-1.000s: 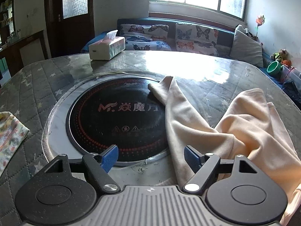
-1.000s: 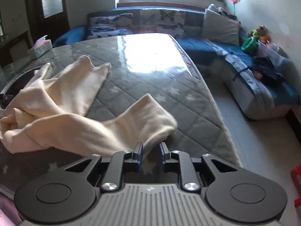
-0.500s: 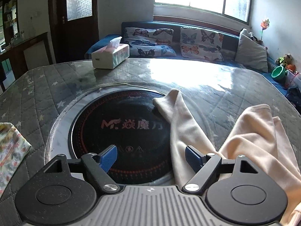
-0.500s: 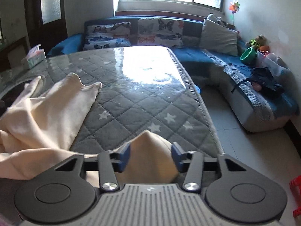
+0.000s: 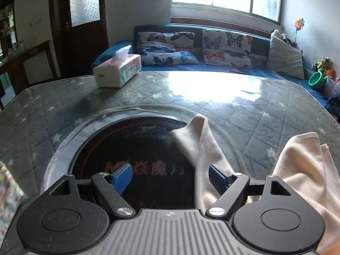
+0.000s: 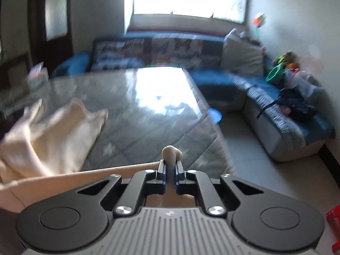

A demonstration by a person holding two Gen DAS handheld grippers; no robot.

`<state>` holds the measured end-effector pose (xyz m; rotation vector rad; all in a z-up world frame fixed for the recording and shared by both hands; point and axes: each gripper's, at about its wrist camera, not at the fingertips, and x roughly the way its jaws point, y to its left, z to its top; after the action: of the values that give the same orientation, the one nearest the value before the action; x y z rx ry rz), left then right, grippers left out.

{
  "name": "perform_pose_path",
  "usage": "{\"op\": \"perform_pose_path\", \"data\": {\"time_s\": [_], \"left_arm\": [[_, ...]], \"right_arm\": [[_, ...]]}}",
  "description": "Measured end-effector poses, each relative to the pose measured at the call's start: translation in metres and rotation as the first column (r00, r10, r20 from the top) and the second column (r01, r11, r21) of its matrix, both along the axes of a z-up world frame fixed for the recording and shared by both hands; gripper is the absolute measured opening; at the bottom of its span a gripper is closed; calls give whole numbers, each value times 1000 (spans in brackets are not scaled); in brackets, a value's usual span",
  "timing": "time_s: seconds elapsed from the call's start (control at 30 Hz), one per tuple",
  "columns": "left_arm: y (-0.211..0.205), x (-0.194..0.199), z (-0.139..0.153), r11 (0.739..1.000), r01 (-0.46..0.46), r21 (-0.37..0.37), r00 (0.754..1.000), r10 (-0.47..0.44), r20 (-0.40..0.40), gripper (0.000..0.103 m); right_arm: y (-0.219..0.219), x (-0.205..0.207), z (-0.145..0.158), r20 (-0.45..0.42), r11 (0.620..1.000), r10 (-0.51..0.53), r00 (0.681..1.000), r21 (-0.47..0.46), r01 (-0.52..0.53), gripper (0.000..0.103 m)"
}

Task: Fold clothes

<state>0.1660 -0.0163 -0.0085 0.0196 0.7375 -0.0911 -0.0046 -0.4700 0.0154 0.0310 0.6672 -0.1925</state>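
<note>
Right gripper pinching a cream garment; left gripper wide apart

Right gripper (image 6: 169,171), bottom centre, has just closed on a bunched end of the cream garment (image 6: 51,131) spread at left over the quilted table (image 6: 148,114); left gripper (image 5: 170,176) gapes, a cream strip at its right finger, nothing pinched.

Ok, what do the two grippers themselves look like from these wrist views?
Both look alike: the left gripper and right gripper have matte black linkage arms with silver pivot screws, two round black discs at the base, a ribbed grey centre plate with a small emblem, and blue pads on the fingers. No cables, hands or sleeves show.
</note>
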Motion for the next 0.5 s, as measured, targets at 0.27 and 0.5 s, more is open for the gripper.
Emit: {"op": "perform_pose_path", "data": {"time_s": [0.27, 0.5], "left_arm": [[-19, 34, -6, 998, 63, -15, 998, -63, -2, 77], [-31, 56, -15, 997, 77, -8, 996, -77, -34, 66]], "right_arm": [[-24, -32, 1, -20, 988, -152, 988, 7, 152, 17], [-37, -43, 0, -21, 973, -230, 973, 14, 230, 21]]}}
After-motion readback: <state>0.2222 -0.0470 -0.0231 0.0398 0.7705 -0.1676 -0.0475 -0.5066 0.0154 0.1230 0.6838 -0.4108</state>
